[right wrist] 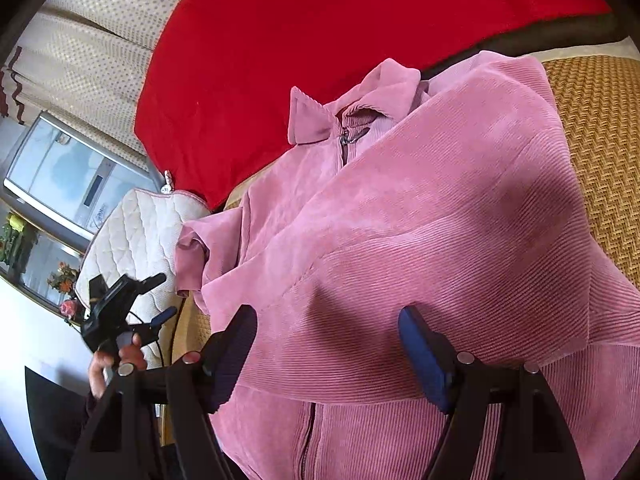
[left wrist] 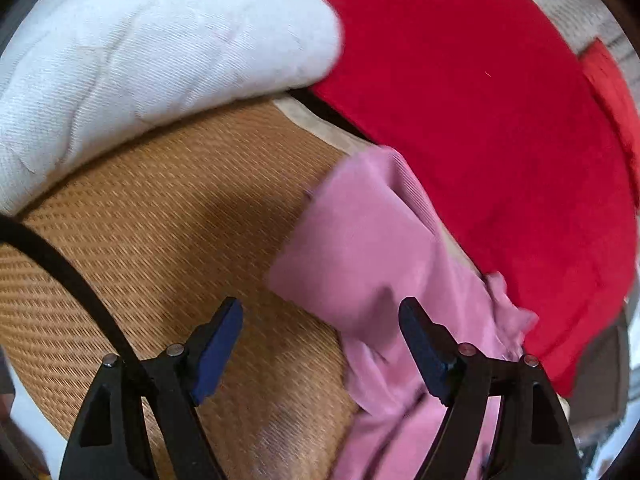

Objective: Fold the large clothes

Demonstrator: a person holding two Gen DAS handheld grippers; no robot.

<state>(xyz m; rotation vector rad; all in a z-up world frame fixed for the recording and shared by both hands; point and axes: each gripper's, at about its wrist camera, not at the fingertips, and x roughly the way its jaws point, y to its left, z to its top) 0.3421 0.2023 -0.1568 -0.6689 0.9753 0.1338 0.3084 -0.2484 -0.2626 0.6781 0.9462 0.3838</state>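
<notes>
Now the woven mat (right wrist: 600, 128) spreads widest beneath me, with a red blanket (right wrist: 300, 40) along its far edge and a white quilted cushion (right wrist: 140, 236) beside that. My pink corduroy jacket (right wrist: 420, 220) lies on the mat, one side folded across its zipped front, collar toward the blanket. My right gripper (right wrist: 328, 340) hovers over it, jaws apart, holding nothing. My left gripper (left wrist: 320, 332) hangs above bare mat beside the jacket's edge, jaws likewise apart and empty.
</notes>
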